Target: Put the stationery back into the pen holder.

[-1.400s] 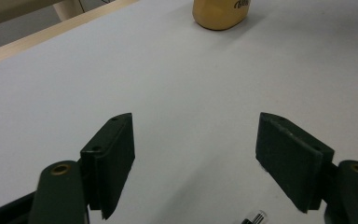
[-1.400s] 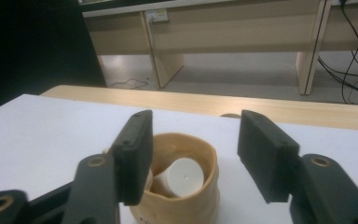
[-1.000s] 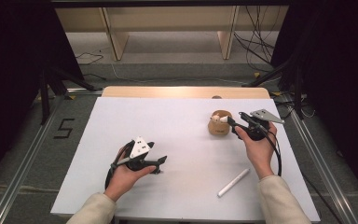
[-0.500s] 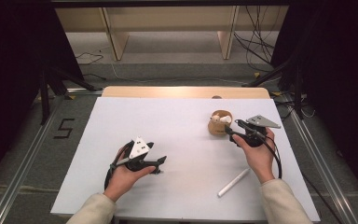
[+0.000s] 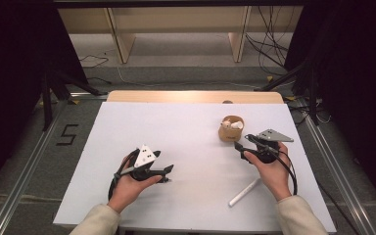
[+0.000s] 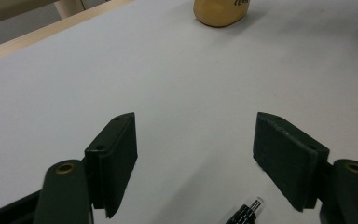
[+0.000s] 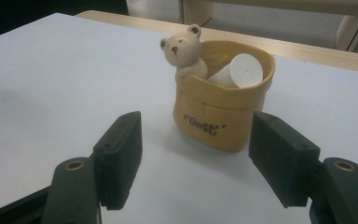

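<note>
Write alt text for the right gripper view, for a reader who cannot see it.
A tan bag-shaped pot with a small bear figure at its rim stands on a white table, a white cylinder inside it. The right gripper has its two black jaws open in front of the pot, apart from it.

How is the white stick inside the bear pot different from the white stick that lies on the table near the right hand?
The white stick in the bear pot leans tilted inside the pot, beside the bear figure, with only its upper part and round end visible. The white stick on the table lies flat, shown in its whole length, beside the person's right hand. Neither is held by a gripper. Both are white and rod-shaped.
</note>
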The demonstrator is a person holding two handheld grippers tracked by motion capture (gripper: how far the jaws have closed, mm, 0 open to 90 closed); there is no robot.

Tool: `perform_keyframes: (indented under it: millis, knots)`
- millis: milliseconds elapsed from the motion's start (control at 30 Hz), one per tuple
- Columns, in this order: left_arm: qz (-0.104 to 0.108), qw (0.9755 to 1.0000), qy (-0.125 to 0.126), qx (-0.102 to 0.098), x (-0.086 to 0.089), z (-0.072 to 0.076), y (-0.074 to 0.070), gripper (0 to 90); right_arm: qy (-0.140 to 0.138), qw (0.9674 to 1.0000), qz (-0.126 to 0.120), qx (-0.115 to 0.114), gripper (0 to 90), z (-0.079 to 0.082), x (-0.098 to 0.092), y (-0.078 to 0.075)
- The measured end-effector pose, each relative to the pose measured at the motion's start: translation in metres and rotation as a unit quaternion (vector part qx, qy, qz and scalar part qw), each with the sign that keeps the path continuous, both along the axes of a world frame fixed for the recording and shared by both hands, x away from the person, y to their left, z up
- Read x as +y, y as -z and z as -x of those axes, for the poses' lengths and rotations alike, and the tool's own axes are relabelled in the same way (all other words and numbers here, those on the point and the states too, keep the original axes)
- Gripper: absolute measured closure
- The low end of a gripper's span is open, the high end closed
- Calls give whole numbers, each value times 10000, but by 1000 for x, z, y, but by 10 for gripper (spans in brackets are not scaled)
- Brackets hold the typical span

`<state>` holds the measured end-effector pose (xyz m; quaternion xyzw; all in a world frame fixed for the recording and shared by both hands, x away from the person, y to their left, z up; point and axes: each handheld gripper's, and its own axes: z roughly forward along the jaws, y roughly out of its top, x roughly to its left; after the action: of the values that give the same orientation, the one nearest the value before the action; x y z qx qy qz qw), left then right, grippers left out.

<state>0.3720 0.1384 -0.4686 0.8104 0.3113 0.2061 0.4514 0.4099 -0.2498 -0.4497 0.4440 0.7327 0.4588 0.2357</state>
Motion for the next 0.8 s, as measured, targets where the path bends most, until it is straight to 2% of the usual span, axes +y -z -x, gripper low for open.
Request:
perform_keyframes:
  millis: [367, 800]
  knots:
    - [30, 9999, 62, 76, -2, 4, 1, 313, -116, 9998, 148, 94, 356, 19, -3, 8]
    - [-33, 9999, -61, 84, 12, 3, 0, 348, -173, 9996, 182, 140, 363, 29, -5, 12]
